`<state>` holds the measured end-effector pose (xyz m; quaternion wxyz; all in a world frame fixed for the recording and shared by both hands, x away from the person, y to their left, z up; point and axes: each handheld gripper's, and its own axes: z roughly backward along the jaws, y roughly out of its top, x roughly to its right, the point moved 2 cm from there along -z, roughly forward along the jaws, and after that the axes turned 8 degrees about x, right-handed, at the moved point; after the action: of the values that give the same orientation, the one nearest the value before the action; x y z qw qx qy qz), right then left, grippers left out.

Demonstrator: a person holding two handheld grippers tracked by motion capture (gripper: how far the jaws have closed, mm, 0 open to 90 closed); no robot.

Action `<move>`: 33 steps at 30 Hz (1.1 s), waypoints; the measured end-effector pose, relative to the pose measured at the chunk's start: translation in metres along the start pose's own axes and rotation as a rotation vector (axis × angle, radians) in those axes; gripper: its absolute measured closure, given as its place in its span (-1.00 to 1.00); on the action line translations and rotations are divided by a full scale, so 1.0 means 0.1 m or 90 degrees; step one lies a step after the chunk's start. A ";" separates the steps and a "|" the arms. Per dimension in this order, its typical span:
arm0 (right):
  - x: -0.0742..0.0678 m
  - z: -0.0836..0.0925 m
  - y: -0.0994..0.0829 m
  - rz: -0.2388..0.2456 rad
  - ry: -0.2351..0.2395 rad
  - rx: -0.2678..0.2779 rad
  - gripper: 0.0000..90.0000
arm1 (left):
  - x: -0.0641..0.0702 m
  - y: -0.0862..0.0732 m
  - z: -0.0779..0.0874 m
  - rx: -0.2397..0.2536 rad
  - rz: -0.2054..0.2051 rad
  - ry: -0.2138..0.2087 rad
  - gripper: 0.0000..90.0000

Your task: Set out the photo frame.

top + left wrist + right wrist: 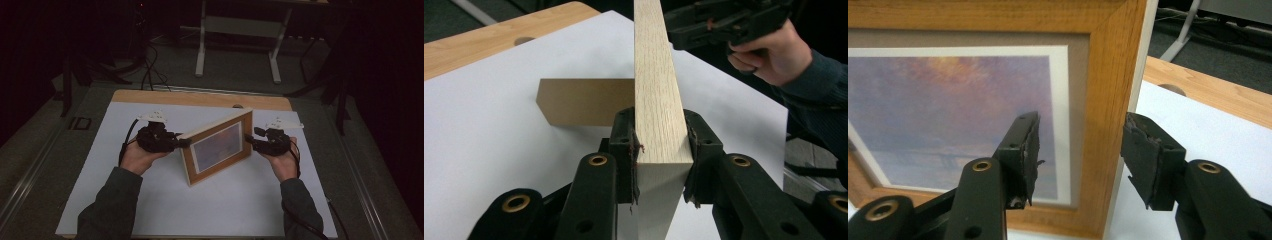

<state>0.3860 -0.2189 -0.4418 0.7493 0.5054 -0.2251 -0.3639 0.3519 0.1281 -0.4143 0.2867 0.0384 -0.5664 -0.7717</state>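
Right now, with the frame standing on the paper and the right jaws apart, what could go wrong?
1. The right gripper is open astride the frame edge, so the left gripper, clamped on the frame's top edge, carries it alone; the frame could twist or tip.
2. The stand behind looks like the sole prop; letting go early might drop the frame flat.
3. The right gripper's inner jaw sits in front of the picture glass; closing carelessly may scratch it.

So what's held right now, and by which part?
Left gripper clamps the picture frame by its side edge; right gripper straddles the other edge, open.
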 end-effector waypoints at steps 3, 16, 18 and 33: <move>0.01 0.00 0.01 0.002 -0.001 0.003 0.07 | 0.00 0.00 0.02 -0.008 -0.010 -0.013 0.61; -0.01 -0.06 0.05 0.017 0.017 0.010 -0.06 | 0.01 -0.01 0.07 -0.016 -0.035 -0.035 0.60; 0.00 -0.06 0.06 0.013 0.025 0.016 -0.08 | 0.01 -0.01 0.07 -0.015 -0.036 -0.037 0.60; 0.07 0.02 0.13 0.036 0.100 0.021 -0.06 | 0.03 -0.03 0.07 -0.007 -0.069 -0.063 0.60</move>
<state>0.3937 -0.2225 -0.4293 0.7664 0.5377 -0.1860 -0.2982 0.3461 0.1331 -0.4136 0.2164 0.0293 -0.5730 -0.7899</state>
